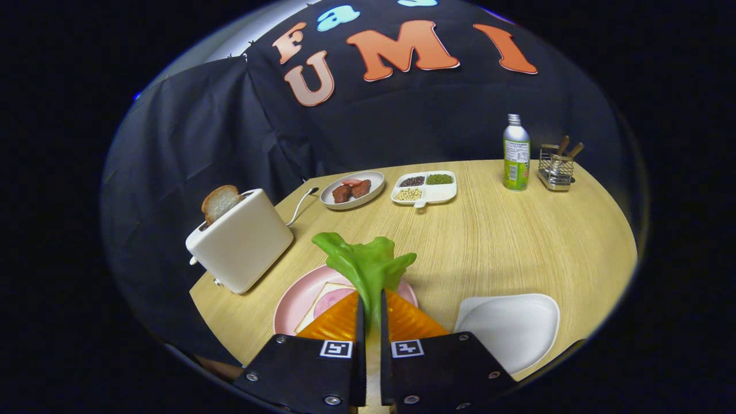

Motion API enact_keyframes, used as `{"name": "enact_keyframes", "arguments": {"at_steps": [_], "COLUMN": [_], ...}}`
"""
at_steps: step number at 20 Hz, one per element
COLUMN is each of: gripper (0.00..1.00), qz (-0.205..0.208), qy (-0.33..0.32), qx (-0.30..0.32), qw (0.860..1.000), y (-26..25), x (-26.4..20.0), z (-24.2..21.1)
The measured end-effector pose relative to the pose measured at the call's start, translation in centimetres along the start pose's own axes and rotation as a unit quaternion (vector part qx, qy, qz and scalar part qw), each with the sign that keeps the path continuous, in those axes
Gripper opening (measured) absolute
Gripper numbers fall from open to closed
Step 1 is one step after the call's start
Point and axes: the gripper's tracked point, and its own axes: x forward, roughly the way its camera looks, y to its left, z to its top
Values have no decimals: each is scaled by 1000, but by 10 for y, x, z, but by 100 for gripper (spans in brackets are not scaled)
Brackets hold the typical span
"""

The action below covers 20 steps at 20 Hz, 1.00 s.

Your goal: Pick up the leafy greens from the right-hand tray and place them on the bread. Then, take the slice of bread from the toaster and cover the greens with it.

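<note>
- Gripper view: your gripper [371, 299] is clamped on the leafy greens [368, 264]; both fingers pinch the stem end, and the leaf fans up and out ahead of the fingertips.
- The greens are off the counter [517, 241], held over the pink plate [290, 302].
- On that plate you have a bread slice [322, 296] with a round of ham [330, 299] on top. It sits just ahead of the fingers, partly hidden behind them.
- White tray [512, 328] is to the right of the fingers, just beside the pink plate.
- Toaster [241, 244] stands left of the plate, near the counter edge. A slice of bread [218, 201] sticks up out of its slot, and its cord runs back toward the wall.
- Farther back: an oval dish [352, 190] with meat pieces, then a divided dish [425, 188] with beans in three compartments just to its right.
- Far right at the back: an upright bottle [516, 154] and, right beside it, a wire caddy [556, 169] holding utensils.
</note>
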Motion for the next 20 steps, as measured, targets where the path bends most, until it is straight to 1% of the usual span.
{"name": "enact_keyframes", "arguments": {"at_steps": [4,7,11,19,20], "gripper": [11,11,10,10,13], "qz": [5,-1,14,26,27], "qy": [21,40,57,86,89], "qx": [-5,-16,-12,-6,-3], "qw": [1000,999,998,996,996], "y": [8,8,20,32,34], "x": [15,25,31,38,39], "z": [-15,-27,-36,-49,-50]}}
